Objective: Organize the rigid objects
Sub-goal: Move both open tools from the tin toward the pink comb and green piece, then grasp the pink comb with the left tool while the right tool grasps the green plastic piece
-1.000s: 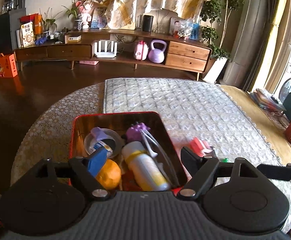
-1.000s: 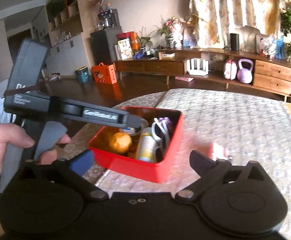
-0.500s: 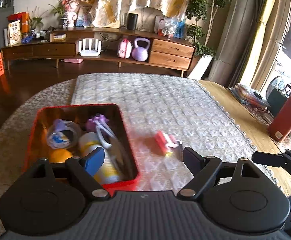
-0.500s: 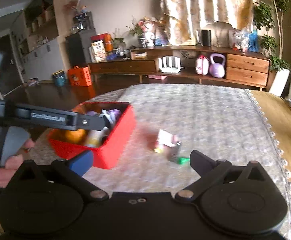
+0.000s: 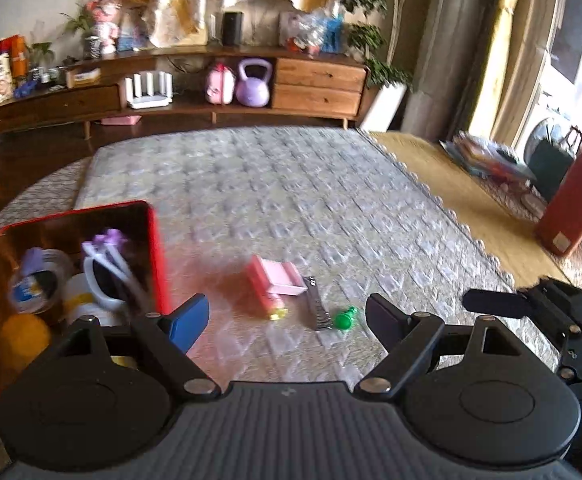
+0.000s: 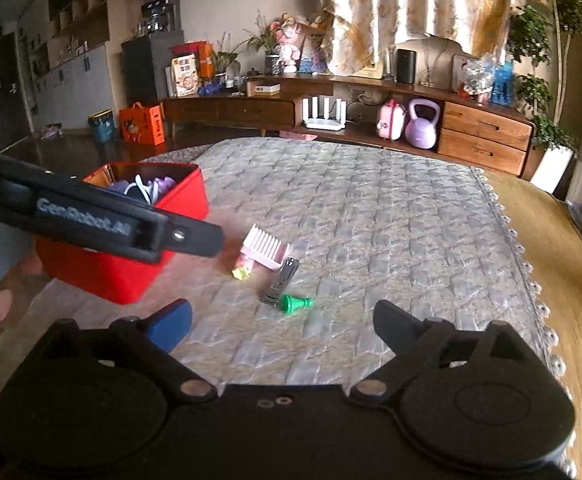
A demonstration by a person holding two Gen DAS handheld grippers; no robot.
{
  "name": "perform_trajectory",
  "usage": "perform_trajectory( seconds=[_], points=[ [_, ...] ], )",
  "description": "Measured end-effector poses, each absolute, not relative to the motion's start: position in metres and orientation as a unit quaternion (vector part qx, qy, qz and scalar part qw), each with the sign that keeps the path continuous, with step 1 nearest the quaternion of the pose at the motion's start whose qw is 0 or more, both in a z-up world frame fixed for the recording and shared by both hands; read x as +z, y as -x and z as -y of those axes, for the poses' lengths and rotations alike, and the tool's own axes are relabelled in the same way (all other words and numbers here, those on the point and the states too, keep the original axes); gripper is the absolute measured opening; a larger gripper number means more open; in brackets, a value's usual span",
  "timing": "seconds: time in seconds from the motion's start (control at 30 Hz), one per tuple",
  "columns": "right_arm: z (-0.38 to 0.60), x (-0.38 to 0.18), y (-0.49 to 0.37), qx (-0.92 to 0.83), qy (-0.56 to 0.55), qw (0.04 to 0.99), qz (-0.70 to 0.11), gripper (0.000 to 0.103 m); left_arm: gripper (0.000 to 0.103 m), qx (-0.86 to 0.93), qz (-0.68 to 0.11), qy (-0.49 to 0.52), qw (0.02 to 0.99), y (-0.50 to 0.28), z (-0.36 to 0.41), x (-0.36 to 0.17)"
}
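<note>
A red box point(image 5: 159, 248) point(image 6: 131, 272) stands on the quilted table at the left, holding an orange ball point(image 5: 23, 338), a white bottle, a small tub and a purple toy. On the cloth to its right lie a pink comb point(image 5: 281, 278) point(image 6: 265, 247), a small red-and-yellow item point(image 5: 265, 296) point(image 6: 243, 270), a metal nail clipper point(image 5: 315, 308) point(image 6: 281, 282) and a green chess pawn point(image 5: 346, 318) point(image 6: 295, 303). My left gripper point(image 5: 287, 320) is open and empty, just short of these items. My right gripper point(image 6: 283, 322) is open and empty, close behind the pawn.
The table's lace edge point(image 6: 531, 276) runs along the right, with wooden floor beyond. A red container point(image 5: 575, 196) stands on the floor at right. A long wooden sideboard point(image 6: 411, 120) lines the far wall. The left gripper's body point(image 6: 91, 216) crosses the right wrist view.
Both grippers have swung right, from over the red box to the loose items on the cloth. Both stay open and empty.
</note>
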State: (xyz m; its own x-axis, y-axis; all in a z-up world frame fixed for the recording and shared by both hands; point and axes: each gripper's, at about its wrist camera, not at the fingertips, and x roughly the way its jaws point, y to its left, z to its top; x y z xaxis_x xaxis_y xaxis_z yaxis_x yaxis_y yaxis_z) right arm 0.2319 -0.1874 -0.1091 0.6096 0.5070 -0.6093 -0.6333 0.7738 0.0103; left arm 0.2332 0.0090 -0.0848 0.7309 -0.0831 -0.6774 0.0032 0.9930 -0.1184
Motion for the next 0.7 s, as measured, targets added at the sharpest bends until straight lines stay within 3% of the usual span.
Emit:
perform_trajectory(
  seconds=[0.4,0.7],
  points=[
    [0.185,-0.137,-0.264,0.338,0.107,0.876,-0.326,0.069,0.086,0.000,-0.414,0.040,0.909,-0.294,-0.006,-0.121],
    [0.171,-0.146,-0.267,0.346,0.119,0.875,-0.318,0.051,0.085,0.029,-0.407,0.016,0.913,-0.314,0.001,-0.136]
  ],
)
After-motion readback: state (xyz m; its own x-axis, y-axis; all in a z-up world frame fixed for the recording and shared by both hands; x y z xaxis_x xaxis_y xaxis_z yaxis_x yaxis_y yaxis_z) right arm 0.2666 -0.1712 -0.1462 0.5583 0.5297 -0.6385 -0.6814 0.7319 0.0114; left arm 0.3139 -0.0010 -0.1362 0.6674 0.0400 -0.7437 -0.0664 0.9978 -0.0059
